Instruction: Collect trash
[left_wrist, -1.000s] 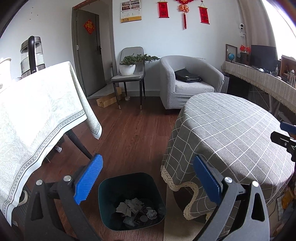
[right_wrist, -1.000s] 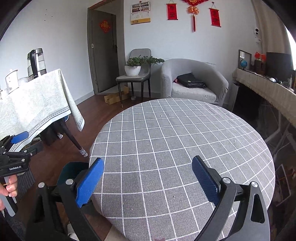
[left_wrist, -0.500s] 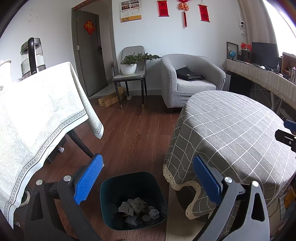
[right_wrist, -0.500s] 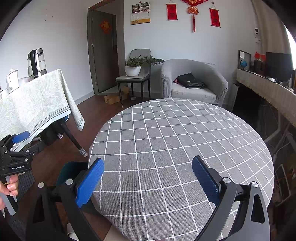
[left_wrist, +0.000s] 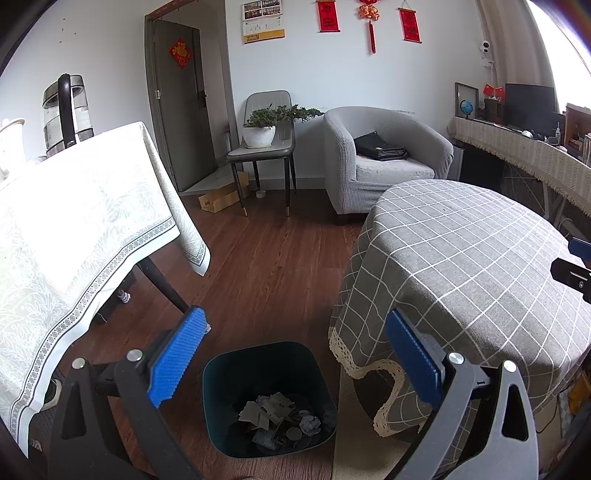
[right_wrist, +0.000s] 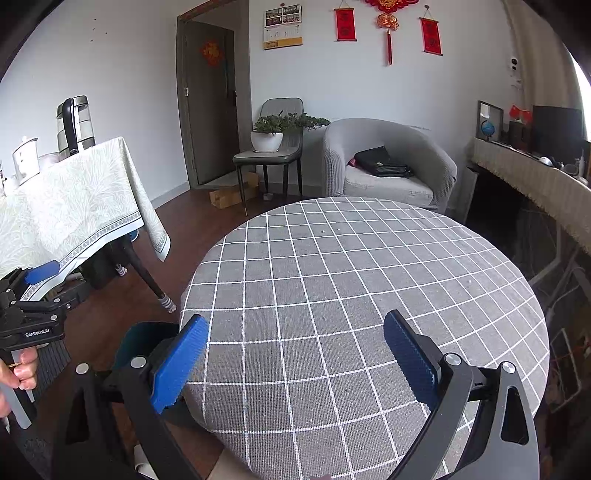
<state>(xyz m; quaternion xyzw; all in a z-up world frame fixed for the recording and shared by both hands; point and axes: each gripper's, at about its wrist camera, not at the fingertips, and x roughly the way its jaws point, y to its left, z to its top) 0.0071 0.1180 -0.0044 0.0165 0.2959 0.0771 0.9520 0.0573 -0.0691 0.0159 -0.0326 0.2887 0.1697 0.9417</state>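
The bin, a dark teal tub on the wooden floor, stands just beside the hanging edge of the round table, on the side toward the long table. Crumpled paper and other trash lie in a heap at the bottom of the bin; what each scrap is cannot quite be made out from above.

The left gripper hangs over the bin with its blue pads spread wide and nothing between them. The bin's mouth shows in the gap.

The right gripper hovers above the round table, over the near part of the grey checked cloth. Its jaws also stand wide apart and empty. From this view the bin peeks out past the table's edge, partly hidden behind the near pad. The cloth's top shows only a couple of tiny specks far from the bin.

Beyond the bin's side of the round table, a hand grips the handle of the left gripper.

Farther from the bin, past the round table, sits a grey armchair with a black bag on its seat. A chair beside it carries a potted plant. A kettle stands on the long table.
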